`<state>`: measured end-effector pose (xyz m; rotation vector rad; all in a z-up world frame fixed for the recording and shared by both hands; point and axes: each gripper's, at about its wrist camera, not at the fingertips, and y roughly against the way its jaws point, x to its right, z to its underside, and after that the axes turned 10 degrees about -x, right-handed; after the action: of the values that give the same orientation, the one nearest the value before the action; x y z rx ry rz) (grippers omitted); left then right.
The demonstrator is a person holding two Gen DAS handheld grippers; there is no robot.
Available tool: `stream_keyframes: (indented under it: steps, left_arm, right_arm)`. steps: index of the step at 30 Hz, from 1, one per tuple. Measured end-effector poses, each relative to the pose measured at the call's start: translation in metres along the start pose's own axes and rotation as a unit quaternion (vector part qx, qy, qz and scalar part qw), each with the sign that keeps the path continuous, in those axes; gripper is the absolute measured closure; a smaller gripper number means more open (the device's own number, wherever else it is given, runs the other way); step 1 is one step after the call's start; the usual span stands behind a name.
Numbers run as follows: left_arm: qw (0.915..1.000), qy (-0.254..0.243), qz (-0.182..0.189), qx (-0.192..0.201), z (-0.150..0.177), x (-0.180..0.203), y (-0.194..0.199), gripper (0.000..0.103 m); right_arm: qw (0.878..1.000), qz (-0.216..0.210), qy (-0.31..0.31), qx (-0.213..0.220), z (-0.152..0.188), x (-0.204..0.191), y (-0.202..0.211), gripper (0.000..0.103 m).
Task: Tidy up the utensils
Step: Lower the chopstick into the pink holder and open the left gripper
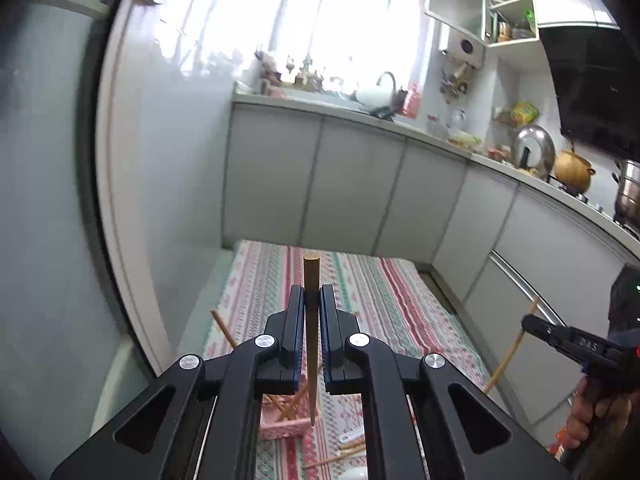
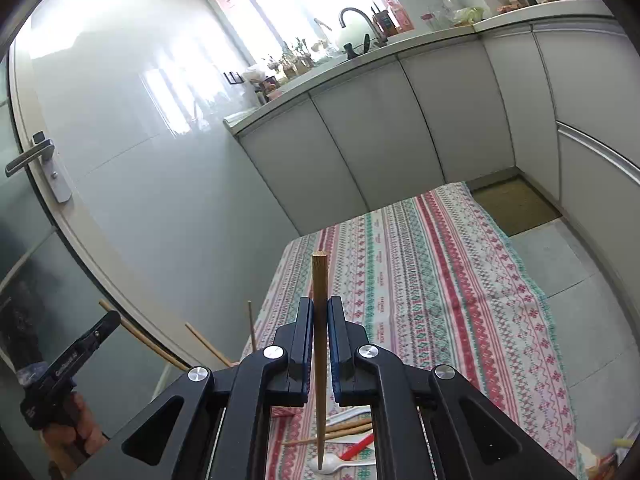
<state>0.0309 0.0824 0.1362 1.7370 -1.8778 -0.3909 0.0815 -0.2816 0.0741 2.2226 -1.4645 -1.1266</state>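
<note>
Left wrist view: a chopstick (image 1: 311,320) is clamped upright between the left gripper's (image 1: 311,294) fingers, its tip above a pink basket (image 1: 280,426) at 6 o'clock on the striped surface (image 1: 380,292). In the right wrist view, a second chopstick (image 2: 319,340) is pinched by the right gripper (image 2: 320,306), above a white spoon (image 2: 332,465).
</note>
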Motion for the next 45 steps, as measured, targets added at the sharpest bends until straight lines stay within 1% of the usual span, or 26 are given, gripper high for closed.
stream_keyframes:
  steps: [2, 5, 9, 11, 16, 21, 27, 31, 35, 37, 38, 39, 41, 43, 45]
  left_arm:
    - [0.9998, 0.003, -0.018, 0.008, -0.001, -0.005, -0.003, 0.096]
    - [0.9993, 0.007, -0.035, 0.005, 0.001, -0.012, -0.016, 0.096]
    - [0.9990, 0.021, -0.037, -0.011, 0.004, -0.024, -0.037, 0.096]
    - [0.9988, 0.022, -0.042, -0.012, 0.005, -0.028, -0.046, 0.096]
    - [0.9982, 0.014, -0.056, -0.015, 0.009, -0.030, -0.065, 0.096]
    - [0.9967, 0.001, -0.074, -0.035, 0.019, -0.032, -0.091, 0.096]
    - [0.9954, 0.015, -0.061, -0.073, 0.027, -0.040, -0.115, 0.096]
    - [0.9955, 0.014, -0.058, -0.074, 0.027, -0.041, -0.116, 0.095]
    - [0.9955, 0.025, -0.041, -0.082, 0.025, -0.041, -0.112, 0.094]
    - [0.9957, 0.030, -0.037, -0.079, 0.024, -0.043, -0.104, 0.087]
    - [0.9959, 0.035, -0.034, -0.076, 0.023, -0.043, -0.100, 0.073]
    - [0.9960, 0.042, -0.033, -0.072, 0.022, -0.045, -0.095, 0.055]
    - [0.9956, 0.058, -0.032, -0.066, 0.022, -0.048, -0.085, 0.043]
    - [0.9944, 0.069, -0.032, -0.073, 0.022, -0.050, -0.079, 0.042]
    - [0.9925, 0.073, -0.038, -0.090, 0.025, -0.050, -0.078, 0.042]
  right_arm:
    - [1.000, -0.003, 0.005, -0.003, 0.001, -0.004, -0.004, 0.096]
    - [1.000, -0.004, 0.010, -0.010, 0.002, -0.010, -0.012, 0.096]
    - [1.000, -0.004, 0.016, -0.018, 0.005, -0.018, -0.022, 0.096]
    - [1.000, -0.004, 0.018, -0.021, 0.006, -0.020, -0.026, 0.096]
    - [0.999, -0.001, 0.022, -0.026, 0.008, -0.025, -0.034, 0.096]
    - [0.999, 0.003, 0.025, -0.034, 0.011, -0.027, -0.040, 0.096]
    - [0.999, 0.011, 0.029, -0.041, 0.014, -0.025, -0.044, 0.096]
    - [0.998, 0.014, 0.032, -0.043, 0.014, -0.026, -0.047, 0.096]
    - [0.999, 0.011, 0.038, -0.038, 0.014, -0.033, -0.046, 0.096]
    - [0.999, 0.008, 0.043, -0.032, 0.012, -0.039, -0.045, 0.096]
    - [0.999, 0.006, 0.045, -0.027, 0.011, -0.042, -0.044, 0.096]
    - [0.999, 0.003, 0.046, -0.022, 0.010, -0.046, -0.044, 0.096]
    - [0.999, -0.004, 0.048, -0.011, 0.006, -0.054, -0.044, 0.096]
    - [0.999, -0.008, 0.052, 0.005, 0.003, -0.064, -0.044, 0.096]
    - [0.998, -0.012, 0.058, 0.024, 0.000, -0.075, -0.043, 0.096]
